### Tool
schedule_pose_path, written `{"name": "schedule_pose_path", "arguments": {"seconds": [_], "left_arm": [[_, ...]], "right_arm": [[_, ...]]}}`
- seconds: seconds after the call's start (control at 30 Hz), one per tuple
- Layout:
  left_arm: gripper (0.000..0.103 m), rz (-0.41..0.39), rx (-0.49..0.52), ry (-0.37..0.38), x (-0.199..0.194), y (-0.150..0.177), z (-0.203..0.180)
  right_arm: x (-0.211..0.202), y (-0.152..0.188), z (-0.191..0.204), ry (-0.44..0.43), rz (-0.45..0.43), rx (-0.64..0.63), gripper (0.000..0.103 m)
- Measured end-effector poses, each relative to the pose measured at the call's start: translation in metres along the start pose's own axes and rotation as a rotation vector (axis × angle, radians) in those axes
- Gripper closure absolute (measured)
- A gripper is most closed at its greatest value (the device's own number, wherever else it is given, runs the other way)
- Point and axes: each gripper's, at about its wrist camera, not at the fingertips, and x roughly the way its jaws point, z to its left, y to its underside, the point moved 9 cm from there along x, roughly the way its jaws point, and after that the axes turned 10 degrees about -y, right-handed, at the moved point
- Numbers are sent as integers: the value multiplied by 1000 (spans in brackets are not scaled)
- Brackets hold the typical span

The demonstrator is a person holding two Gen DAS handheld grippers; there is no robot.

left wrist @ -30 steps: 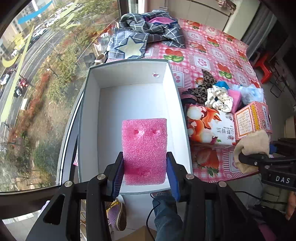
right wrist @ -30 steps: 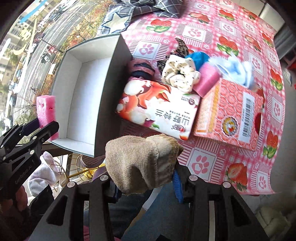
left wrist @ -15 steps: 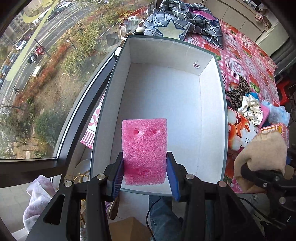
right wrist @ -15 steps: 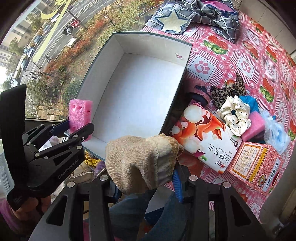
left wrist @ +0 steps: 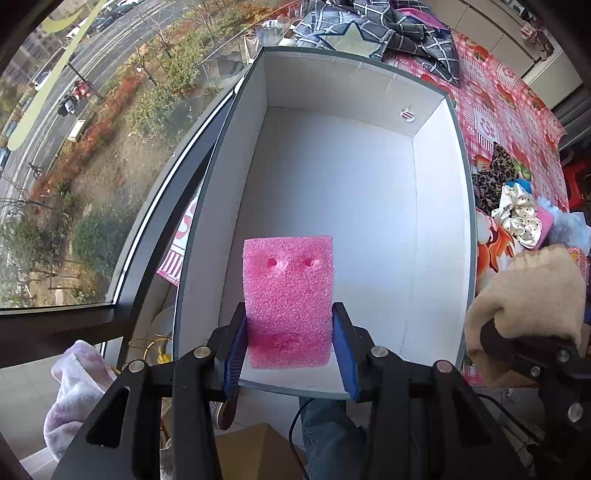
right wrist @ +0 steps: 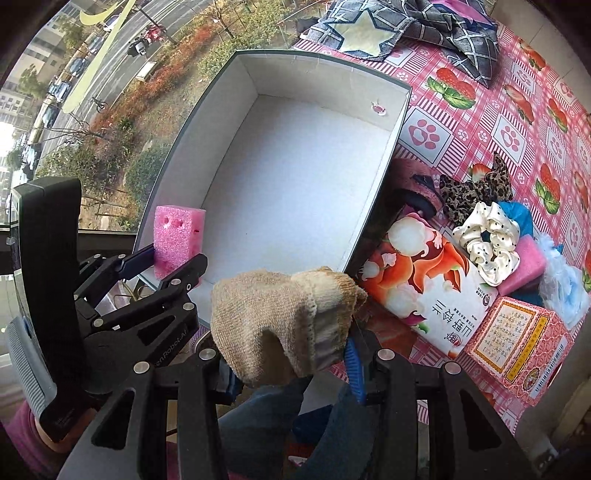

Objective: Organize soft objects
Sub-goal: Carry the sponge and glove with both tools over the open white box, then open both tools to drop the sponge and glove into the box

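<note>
My left gripper (left wrist: 290,341) is shut on a pink foam block (left wrist: 289,295) with two small holes, held over the near end of an open white box (left wrist: 343,206). The same pink foam block (right wrist: 177,240) and left gripper (right wrist: 168,264) show in the right wrist view at the box's (right wrist: 295,173) near left corner. My right gripper (right wrist: 291,365) is shut on a beige knitted glove (right wrist: 284,317), held just off the box's near right corner. That beige glove (left wrist: 532,295) appears at the right of the left wrist view. Nothing lies inside the box.
Right of the box lie a printed tissue pack (right wrist: 424,288), a pink patterned carton (right wrist: 517,339), a spotted white scrunchie (right wrist: 487,240), leopard cloth (right wrist: 476,188), a pink sponge (right wrist: 524,266) and blue fluff. A checked garment (right wrist: 406,26) lies beyond the box. A window borders the left.
Both grippers have come over the box's near end; the box now looks larger and nearer in both views. The foam and glove stay gripped throughout.
</note>
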Motion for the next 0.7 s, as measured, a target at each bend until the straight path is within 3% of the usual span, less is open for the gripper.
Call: {"name": "schedule_pose_path", "arguments": {"seconds": [0.7], "left_arm": [[56,25,-7,5,8,2,-5]], "right_arm": [[5,-13,12,-22,-4,-5,59]]}}
